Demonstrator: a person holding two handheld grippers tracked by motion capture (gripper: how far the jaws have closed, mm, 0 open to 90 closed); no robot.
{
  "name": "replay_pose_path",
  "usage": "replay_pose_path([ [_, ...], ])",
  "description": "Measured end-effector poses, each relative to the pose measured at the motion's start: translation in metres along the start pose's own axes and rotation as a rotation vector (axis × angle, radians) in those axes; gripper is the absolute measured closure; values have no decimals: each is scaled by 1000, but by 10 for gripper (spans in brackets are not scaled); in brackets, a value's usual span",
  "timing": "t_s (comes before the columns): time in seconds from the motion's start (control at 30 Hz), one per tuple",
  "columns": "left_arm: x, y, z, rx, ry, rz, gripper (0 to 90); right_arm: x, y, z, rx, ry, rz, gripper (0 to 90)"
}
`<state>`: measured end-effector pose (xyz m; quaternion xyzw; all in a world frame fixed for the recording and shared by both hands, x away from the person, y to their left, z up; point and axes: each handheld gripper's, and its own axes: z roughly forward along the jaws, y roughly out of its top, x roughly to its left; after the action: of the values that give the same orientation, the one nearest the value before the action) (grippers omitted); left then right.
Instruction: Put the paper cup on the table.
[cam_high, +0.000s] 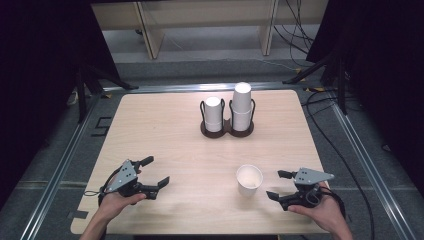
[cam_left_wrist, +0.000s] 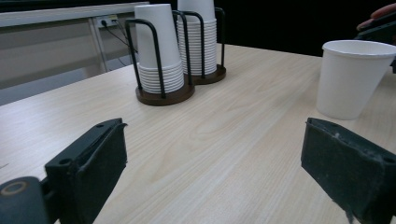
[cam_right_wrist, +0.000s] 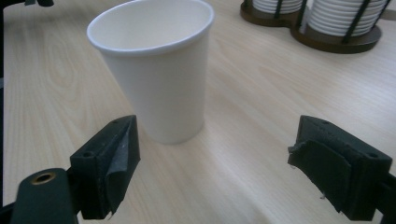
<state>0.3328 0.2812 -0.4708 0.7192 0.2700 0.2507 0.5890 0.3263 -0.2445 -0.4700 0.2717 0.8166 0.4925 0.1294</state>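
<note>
Fingers of left gripper (cam_high: 156, 172) spread empty, right gripper (cam_high: 278, 185) agape near cup (cam_high: 249, 179)

A white paper cup (cam_high: 249, 179) is standing upright and empty, mouth up, on the near right part of the worktop (cam_high: 165, 130).

no readable text, label, brand, number or sign on anything in view
</note>
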Motion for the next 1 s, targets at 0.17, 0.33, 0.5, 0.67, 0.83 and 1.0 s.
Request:
replay_pose_path([
  [0.17,6,-2,-3,-15,57,-20,62,-10,-8,-11,-58,-100,48,150],
  [0.33,17,-5,-6,-18,120,-10,60,-18,-16,-17,-136,-224,102,155],
  [0.5,27,-10,-12,0,219,-10,58,-24,-22,-26,-188,-352,162,158],
  [0.67,33,-16,-15,1,309,-13,57,-30,-28,-33,-210,-503,177,161],
  [0.83,34,-19,-16,11,371,-10,57,-36,-36,-36,-234,-615,221,160],
  [1.0,30,-18,-14,0,363,-18,56,-35,-37,-39,-274,-619,245,154],
])
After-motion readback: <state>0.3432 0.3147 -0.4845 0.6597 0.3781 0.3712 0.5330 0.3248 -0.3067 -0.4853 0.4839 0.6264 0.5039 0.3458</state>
